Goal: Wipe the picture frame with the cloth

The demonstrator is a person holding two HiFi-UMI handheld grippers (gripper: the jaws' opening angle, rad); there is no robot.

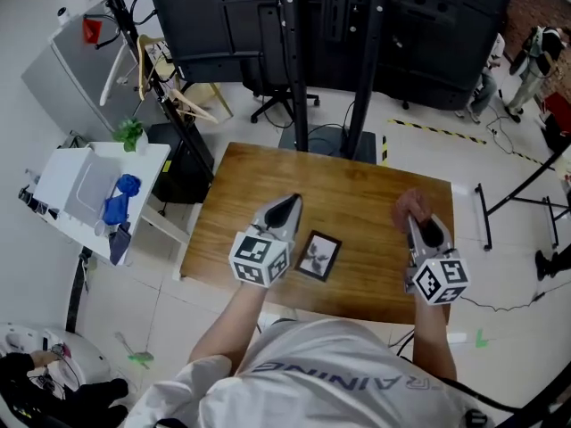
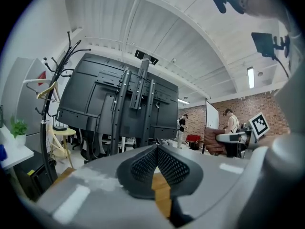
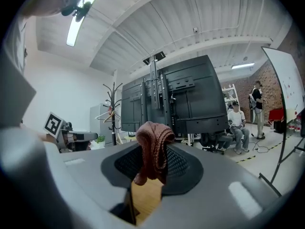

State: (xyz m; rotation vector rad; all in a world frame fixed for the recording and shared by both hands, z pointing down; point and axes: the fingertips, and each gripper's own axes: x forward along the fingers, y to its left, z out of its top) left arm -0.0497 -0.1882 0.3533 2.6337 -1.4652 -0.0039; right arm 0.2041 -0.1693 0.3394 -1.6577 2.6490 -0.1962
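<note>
A small black picture frame [image 1: 318,256] lies flat on the wooden table [image 1: 357,194], near its front edge. Just left of the frame my left gripper [image 1: 291,205] is held up, jaws shut with nothing between them [image 2: 156,148]. At the table's right side my right gripper [image 1: 416,214] is shut on a reddish-brown cloth [image 1: 409,205]. In the right gripper view the cloth [image 3: 153,149] bunches up above the jaw tips and hangs between them. Both grippers point upward, away from the tabletop.
A large black screen on a stand [image 1: 339,25] rises behind the table. A white side cart [image 1: 85,185] with blue items stands at the left, beside a coat rack [image 1: 143,52]. Stand legs and cables [image 1: 526,203] lie on the floor at the right.
</note>
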